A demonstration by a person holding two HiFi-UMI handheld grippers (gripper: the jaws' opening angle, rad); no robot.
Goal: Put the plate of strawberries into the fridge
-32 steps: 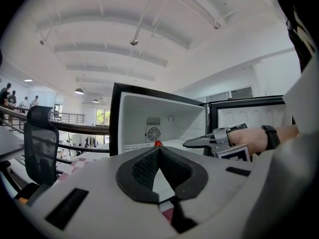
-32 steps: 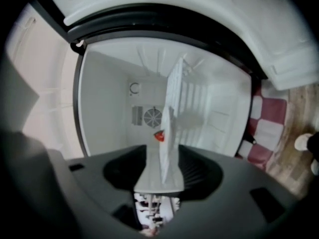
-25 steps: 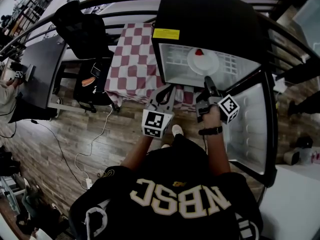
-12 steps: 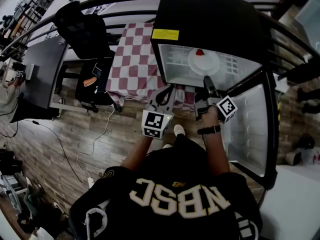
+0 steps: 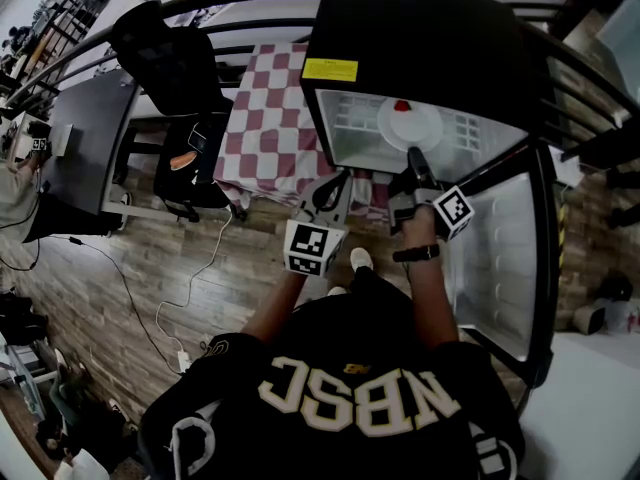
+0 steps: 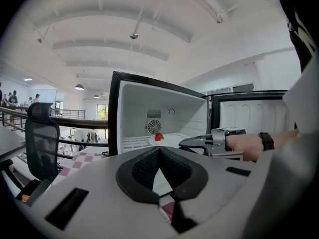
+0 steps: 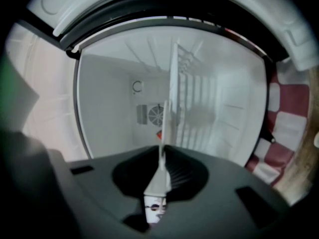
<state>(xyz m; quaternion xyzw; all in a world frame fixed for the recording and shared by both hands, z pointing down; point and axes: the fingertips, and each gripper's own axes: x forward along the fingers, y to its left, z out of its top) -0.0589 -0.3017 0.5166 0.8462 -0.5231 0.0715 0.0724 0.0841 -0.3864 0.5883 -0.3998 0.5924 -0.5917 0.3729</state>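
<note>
Right gripper (image 5: 414, 160), its jaws just closing, is clamped on the rim of the strawberry plate (image 5: 408, 126) inside the open fridge (image 5: 420, 38). Left gripper (image 5: 333, 186) has its jaws together, empty, in front of the fridge.

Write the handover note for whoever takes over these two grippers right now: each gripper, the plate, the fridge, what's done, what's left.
Left gripper: jaws together, empty, outside the fridge.
Right gripper: reaches into the fridge; its jaws have just been closing and pinch the rim of the plate.
Plate: lies on the white shelf inside, with a strawberry at its far edge.
Done: the plate is in the fridge.
Left: probably release the rim, draw the right gripper out, and shut the open door.
</note>
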